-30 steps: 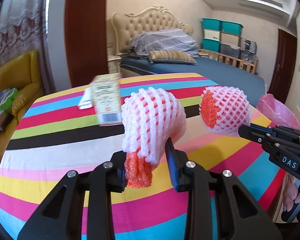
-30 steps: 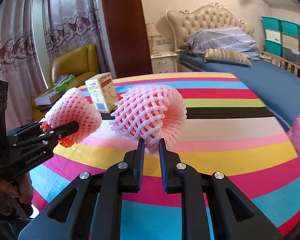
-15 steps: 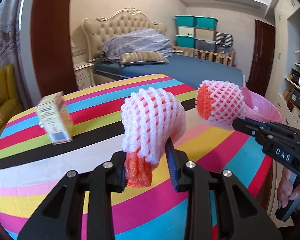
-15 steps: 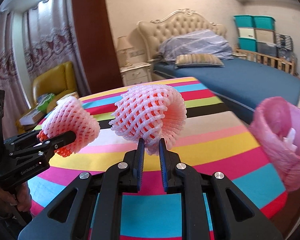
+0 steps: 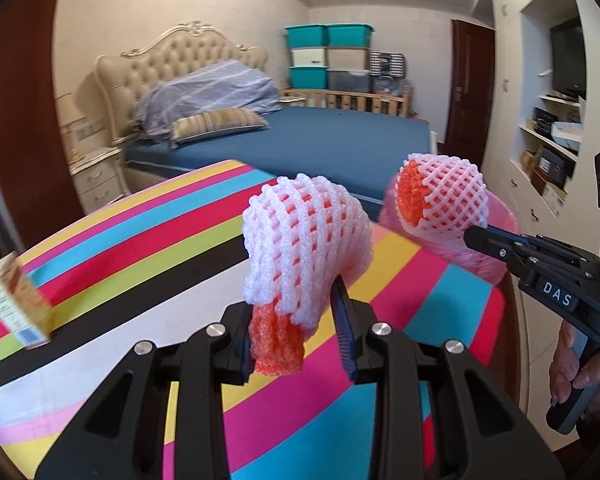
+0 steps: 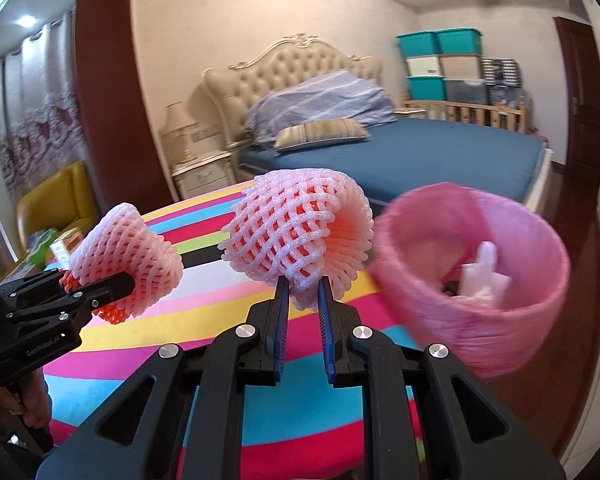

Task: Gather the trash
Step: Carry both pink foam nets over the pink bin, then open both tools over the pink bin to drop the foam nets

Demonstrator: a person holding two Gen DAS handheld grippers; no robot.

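Note:
My left gripper (image 5: 296, 332) is shut on a pink-and-orange foam fruit net (image 5: 304, 240) and holds it above the striped table (image 5: 140, 248). My right gripper (image 6: 302, 312) is shut on a second foam net (image 6: 296, 232), also in the air. Each gripper shows in the other view: the right one (image 5: 470, 236) with its net (image 5: 440, 196), the left one (image 6: 120, 284) with its net (image 6: 128, 252). A bin lined with a pink bag (image 6: 472, 272) stands just past the table's right edge, with white trash inside (image 6: 484, 276); it also shows in the left wrist view (image 5: 496, 216).
A small yellow carton (image 5: 16, 304) stands on the table at the left; it also shows in the right wrist view (image 6: 66, 246). A bed (image 6: 400, 152) lies behind the table, a yellow chair (image 6: 56, 204) at the left, shelves (image 5: 552, 140) at the right.
Both grippers have swung to the right with their nets still held. The pink bin has come into full view close to the right gripper. The carton has slid to the left of view.

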